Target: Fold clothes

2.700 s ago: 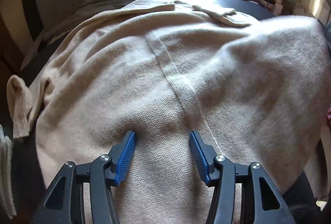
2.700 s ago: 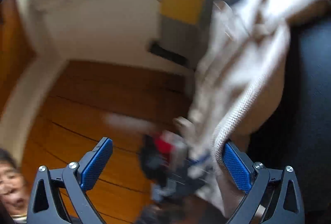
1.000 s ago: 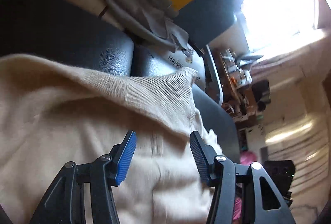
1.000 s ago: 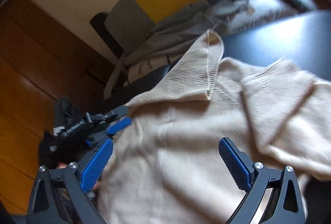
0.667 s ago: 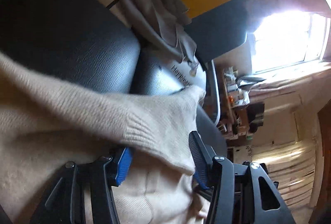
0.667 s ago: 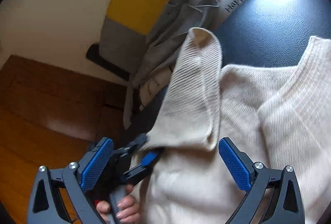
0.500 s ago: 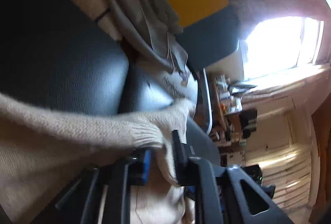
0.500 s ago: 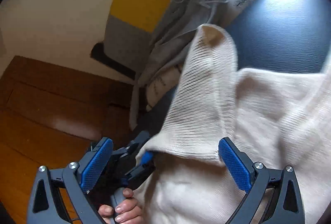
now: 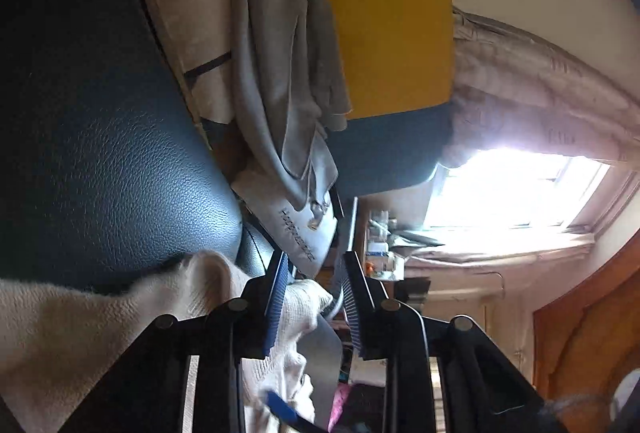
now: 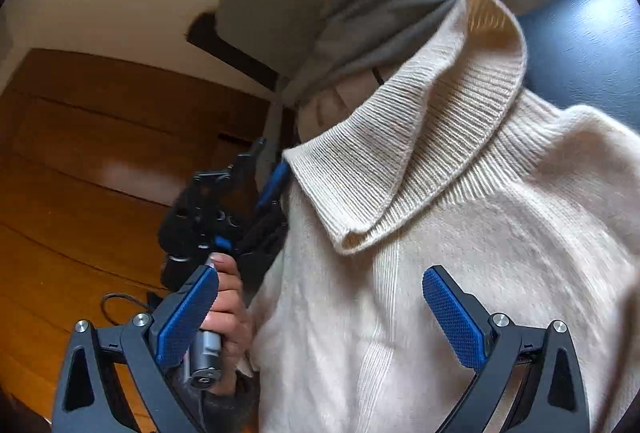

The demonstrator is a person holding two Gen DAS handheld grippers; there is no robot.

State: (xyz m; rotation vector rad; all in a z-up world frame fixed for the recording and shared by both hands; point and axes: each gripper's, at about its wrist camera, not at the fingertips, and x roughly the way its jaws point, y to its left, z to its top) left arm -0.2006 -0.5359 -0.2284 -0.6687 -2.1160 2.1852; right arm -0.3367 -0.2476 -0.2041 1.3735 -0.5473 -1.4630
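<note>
A cream knit sweater (image 10: 460,193) lies on a dark leather seat (image 10: 592,49), its ribbed collar (image 10: 420,137) folded over and standing up. My left gripper (image 9: 316,297) has its jaws partly apart at the sweater's edge (image 9: 304,301), with cream knit lying between them. It also shows in the right wrist view (image 10: 268,193) at the collar's left edge, held by a hand (image 10: 228,297). My right gripper (image 10: 320,317) is open and empty, above the sweater's front below the collar.
A grey garment (image 9: 276,73) and a printed cushion (image 9: 304,233) lie against a yellow, grey and blue backrest (image 9: 392,45). Wooden floor (image 10: 80,193) lies to the left. A bright window (image 9: 512,189) and cluttered shelf are beyond.
My left gripper moved to the collar edge, closed on the knit, then its jaws parted somewhat. My right gripper swung over the sweater front and stayed open.
</note>
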